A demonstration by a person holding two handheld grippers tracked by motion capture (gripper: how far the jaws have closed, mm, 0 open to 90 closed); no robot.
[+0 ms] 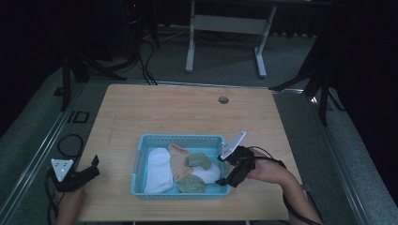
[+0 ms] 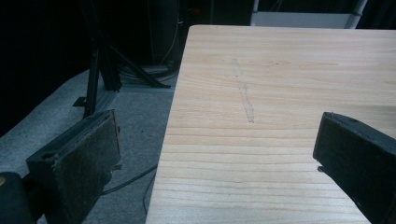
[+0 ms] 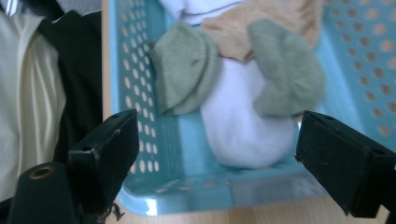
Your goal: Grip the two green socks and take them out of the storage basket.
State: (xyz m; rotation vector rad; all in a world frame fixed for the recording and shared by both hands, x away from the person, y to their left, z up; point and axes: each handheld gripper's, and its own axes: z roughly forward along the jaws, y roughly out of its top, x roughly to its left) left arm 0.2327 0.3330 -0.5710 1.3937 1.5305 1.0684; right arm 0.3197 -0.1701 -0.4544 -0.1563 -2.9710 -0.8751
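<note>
A light blue perforated basket point(image 1: 178, 138) stands on the wooden table point(image 1: 187, 112), toward the near edge. Inside lie a white sock point(image 1: 158, 168), a tan sock point(image 1: 179, 161), two green socks point(image 1: 199, 161) point(image 1: 191, 184) and a second white sock point(image 1: 209, 173). My right gripper point(image 1: 222, 170) hovers at the basket's right wall, open and holding nothing. In the right gripper view its jaws point(image 3: 219, 168) straddle the basket wall point(image 3: 187, 186), facing the white sock point(image 3: 243, 126) and green socks point(image 3: 184, 65) point(image 3: 287, 70). My left gripper point(image 1: 95, 167) is open at the table's left edge.
The left gripper point(image 2: 215, 158) looks along bare wood point(image 2: 280, 70), with grey floor and black stand legs point(image 2: 100, 70) beyond the table's edge. A round cable hole point(image 1: 223, 100) sits near the far edge. A white desk frame point(image 1: 190, 47) stands behind the table.
</note>
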